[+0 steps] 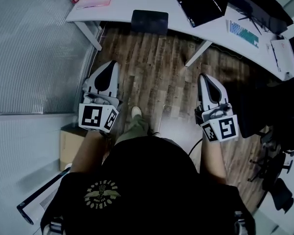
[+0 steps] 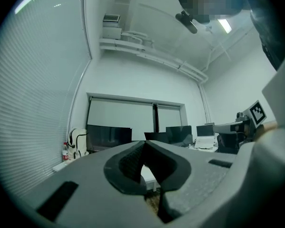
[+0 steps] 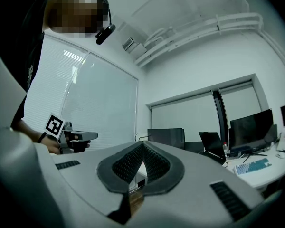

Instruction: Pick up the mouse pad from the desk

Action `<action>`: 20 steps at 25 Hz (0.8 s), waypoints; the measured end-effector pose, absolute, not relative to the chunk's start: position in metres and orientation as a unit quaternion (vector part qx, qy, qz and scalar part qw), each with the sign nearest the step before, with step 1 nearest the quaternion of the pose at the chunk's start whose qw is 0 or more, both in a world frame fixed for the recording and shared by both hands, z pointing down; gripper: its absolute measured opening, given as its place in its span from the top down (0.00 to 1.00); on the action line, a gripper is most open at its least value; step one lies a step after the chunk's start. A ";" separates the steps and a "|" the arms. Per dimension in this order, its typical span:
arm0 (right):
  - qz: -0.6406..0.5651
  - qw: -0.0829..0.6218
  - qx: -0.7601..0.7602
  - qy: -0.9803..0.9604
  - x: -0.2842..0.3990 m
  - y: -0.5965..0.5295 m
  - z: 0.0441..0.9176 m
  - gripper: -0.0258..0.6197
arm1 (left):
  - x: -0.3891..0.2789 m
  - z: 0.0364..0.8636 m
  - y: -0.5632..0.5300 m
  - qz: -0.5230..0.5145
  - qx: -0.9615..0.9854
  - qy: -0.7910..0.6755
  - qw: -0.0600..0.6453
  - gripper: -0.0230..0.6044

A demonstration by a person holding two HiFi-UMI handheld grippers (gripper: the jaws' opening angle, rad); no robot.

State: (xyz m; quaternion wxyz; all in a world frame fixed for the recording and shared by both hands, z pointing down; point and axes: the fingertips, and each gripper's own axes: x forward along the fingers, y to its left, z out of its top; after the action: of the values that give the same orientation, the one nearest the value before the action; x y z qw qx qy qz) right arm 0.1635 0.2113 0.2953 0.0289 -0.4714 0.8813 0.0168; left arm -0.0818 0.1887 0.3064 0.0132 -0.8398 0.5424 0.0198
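The mouse pad [image 1: 149, 22], a dark rounded rectangle, is seen at the near edge of the white curved worktop [image 1: 117, 14], and its near side seems to reach slightly over that edge. It is touched by neither gripper. The left gripper [image 1: 109, 66] is held above the wooden floor [image 1: 159, 72], to the near left of the pad and well apart from it. Its jaws are closed together and nothing is held between them. The right gripper [image 1: 206, 78] is held level at the near right, also over the floor. Its jaws are likewise closed, pad against pad, and empty. Both grippers are pointed toward the worktop. Farther right on the worktop an open black laptop [image 1: 203, 3] and a keyboard [image 1: 243, 34] with pale blue keys are found. A pink flat item [image 1: 93, 2] is laid at the far left end. A dark office chair [image 1: 277, 111] is placed at the right of the floor, and a cardboard box [image 1: 69, 143] is set by the left wall.
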 end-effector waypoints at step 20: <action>0.006 0.004 -0.453 0.891 0.089 0.099 0.306 0.96 | -0.150 0.316 0.070 0.031 -0.836 0.548 0.001 0.95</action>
State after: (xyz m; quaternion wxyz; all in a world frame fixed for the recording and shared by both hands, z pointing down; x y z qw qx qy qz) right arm 0.0890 0.0986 0.3065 0.0036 -0.4534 0.8913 0.0058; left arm -0.1501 0.0698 0.3155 0.0009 -0.8357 0.5483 0.0313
